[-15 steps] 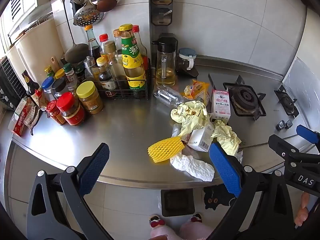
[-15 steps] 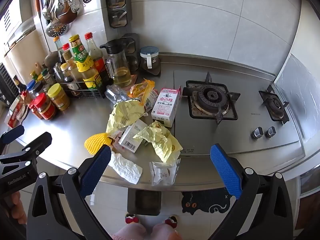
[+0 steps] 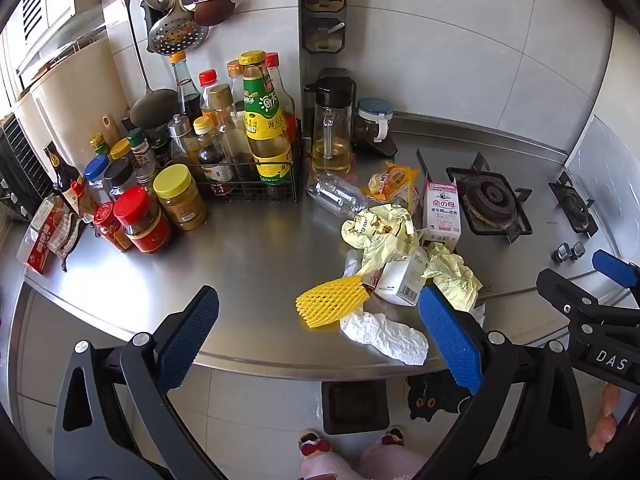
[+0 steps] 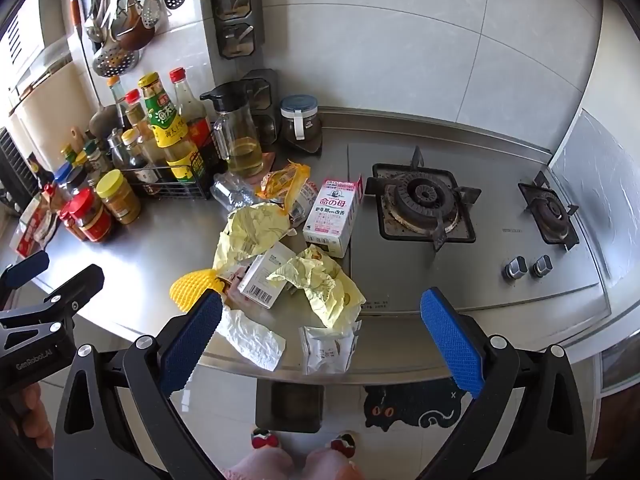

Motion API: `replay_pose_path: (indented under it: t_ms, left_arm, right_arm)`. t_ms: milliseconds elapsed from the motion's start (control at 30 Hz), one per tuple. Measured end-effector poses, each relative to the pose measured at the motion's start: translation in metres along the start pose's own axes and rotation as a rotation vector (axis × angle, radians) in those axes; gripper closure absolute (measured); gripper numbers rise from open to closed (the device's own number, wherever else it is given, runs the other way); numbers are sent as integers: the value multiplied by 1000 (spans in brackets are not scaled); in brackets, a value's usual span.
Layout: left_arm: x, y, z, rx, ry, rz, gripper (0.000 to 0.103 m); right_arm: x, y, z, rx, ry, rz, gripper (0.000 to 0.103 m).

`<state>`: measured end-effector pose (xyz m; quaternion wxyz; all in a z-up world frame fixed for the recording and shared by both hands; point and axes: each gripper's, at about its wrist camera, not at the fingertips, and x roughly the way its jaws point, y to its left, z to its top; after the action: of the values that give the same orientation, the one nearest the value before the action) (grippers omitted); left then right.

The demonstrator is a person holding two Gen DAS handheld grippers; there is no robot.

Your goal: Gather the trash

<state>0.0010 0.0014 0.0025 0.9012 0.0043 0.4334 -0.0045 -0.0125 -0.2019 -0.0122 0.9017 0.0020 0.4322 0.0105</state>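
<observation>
The left gripper (image 3: 318, 338) hangs above the near edge of the steel counter (image 3: 248, 264) with its blue pads spread wide and nothing between them, and the right gripper (image 4: 320, 336) hovers beside it in the same way, jaws fully apart and empty, both tilted down toward the worktop. Judging from this, the collecting has not started: no piece of rubbish is lifted or held, and the whole heap lies loose on the counter. Nearest the tools, at the front edge, lies a crumpled white paper (image 4: 252, 338), and just to its right a small white sachet (image 4: 328, 348) that partly overhangs the edge. Behind these sit a yellow foam fruit net (image 3: 332, 300), a small white carton with a barcode (image 4: 266, 274) tipped on its side, and two wads of pale yellow wrapper (image 4: 320, 284), one draped over the carton and the other further back. Farther still come a pink-and-white box (image 4: 334, 212) standing beside the gas burner (image 4: 424, 200), an orange snack bag (image 4: 286, 180) and a crushed clear plastic bottle (image 3: 336, 196) lying on its side. The sauce bottles and jars (image 3: 224, 148) at the left look like kitchen stock, not rubbish. A dark square bin (image 4: 290, 404) shows on the floor below the counter edge, probably the place for the rubbish; everything is left to do.
</observation>
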Motion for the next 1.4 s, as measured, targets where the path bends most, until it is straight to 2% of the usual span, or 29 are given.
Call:
replay_pose_path:
  t_ms: [367,1400]
  left_arm:
    - [-2,1,1,1,3,-2,8]
    - [1,2,5,4,3,1,8]
  right_arm:
    - [-2,1,7,0,1,2,3]
    - [1,2,2,-3,-5,4,3]
